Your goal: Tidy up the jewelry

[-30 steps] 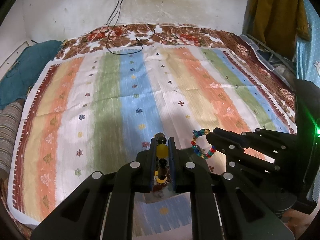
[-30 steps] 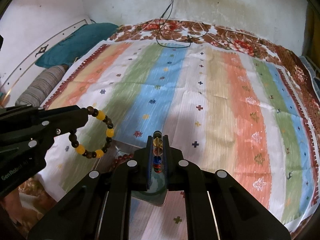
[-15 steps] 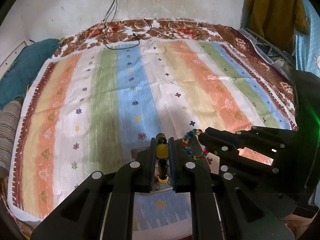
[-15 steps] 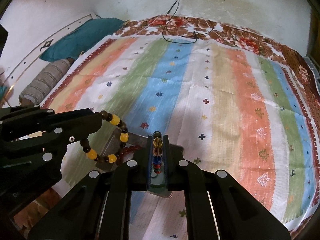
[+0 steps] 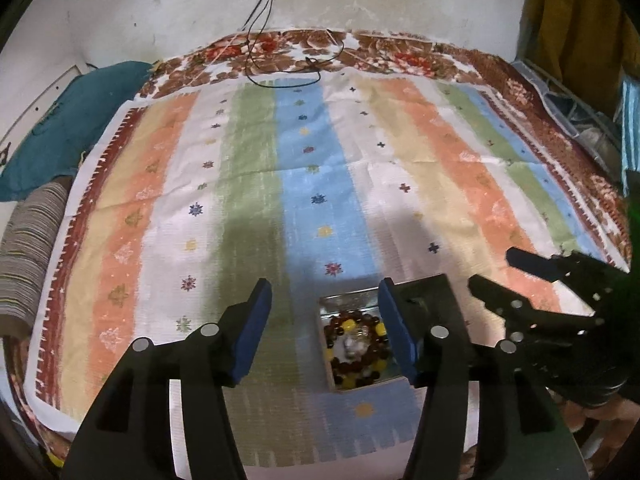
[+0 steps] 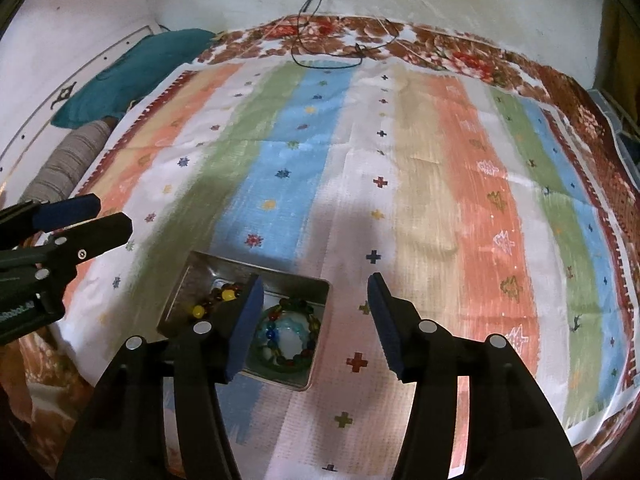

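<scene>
Both bracelets lie in the metal tin (image 6: pixel 188 276) near the bed's front edge: amber-and-yellow bracelet (image 5: pixel 356 350) left, multicolored bracelet (image 6: pixel 290 334) right. Left claw (image 5: pixel 324 328) and right claw (image 6: pixel 312 320) gape wide, empty. Apparently nothing remains.

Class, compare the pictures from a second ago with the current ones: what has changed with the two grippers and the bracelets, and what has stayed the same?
Both grippers opened and let go. The left gripper dropped the brown-and-yellow bracelet into the metal tin; the right gripper dropped the multicoloured bracelet in beside it. The striped cloth and tin stayed put.
</scene>
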Demonstrator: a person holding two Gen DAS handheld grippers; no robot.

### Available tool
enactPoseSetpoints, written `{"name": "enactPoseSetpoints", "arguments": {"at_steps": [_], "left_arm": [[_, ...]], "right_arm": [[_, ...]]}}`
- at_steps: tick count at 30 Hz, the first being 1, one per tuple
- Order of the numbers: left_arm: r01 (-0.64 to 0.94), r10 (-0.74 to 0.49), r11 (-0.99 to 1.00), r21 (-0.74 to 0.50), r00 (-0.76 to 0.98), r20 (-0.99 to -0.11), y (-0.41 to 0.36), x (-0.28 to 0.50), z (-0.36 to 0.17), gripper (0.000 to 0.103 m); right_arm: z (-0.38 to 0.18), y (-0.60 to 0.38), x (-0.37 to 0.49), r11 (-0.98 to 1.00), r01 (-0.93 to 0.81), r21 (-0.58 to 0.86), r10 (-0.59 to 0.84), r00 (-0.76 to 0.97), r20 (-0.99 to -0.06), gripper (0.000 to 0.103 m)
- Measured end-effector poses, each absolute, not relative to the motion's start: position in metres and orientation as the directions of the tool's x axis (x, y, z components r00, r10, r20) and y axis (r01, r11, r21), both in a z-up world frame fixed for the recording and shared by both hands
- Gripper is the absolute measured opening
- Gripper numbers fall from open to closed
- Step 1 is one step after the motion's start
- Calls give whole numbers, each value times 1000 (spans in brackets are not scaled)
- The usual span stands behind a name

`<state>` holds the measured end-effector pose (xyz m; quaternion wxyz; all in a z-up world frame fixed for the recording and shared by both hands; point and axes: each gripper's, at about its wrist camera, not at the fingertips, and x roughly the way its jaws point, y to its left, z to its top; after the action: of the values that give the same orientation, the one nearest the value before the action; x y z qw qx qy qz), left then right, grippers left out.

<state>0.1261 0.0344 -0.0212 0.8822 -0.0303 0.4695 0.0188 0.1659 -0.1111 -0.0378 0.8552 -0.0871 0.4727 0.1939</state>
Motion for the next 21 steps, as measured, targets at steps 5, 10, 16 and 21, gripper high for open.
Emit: {"name": "enactPoseSetpoints", "arguments": {"at_steps": [5,10,16,21], "left_arm": [[-65,13,997,-28,562,-827,35,124,-19,64],[-70,6,997,-41,568,-823,35,118,-16,76],[-66,-12,996,-62,577,-817,34,98,-13,90],[-59,-3,997,-46,580,-815,31,86,-14,96]], "right_arm": [[-38,-113,166,908,-417,26,244,478,-844,60],[-38,-116,161,910,-413,14,235,488,-841,64],[-33,-122,151,909,-416,9,241,509,-826,73],[-27,-127,137,899,-438,9,261,519,-814,85]]}}
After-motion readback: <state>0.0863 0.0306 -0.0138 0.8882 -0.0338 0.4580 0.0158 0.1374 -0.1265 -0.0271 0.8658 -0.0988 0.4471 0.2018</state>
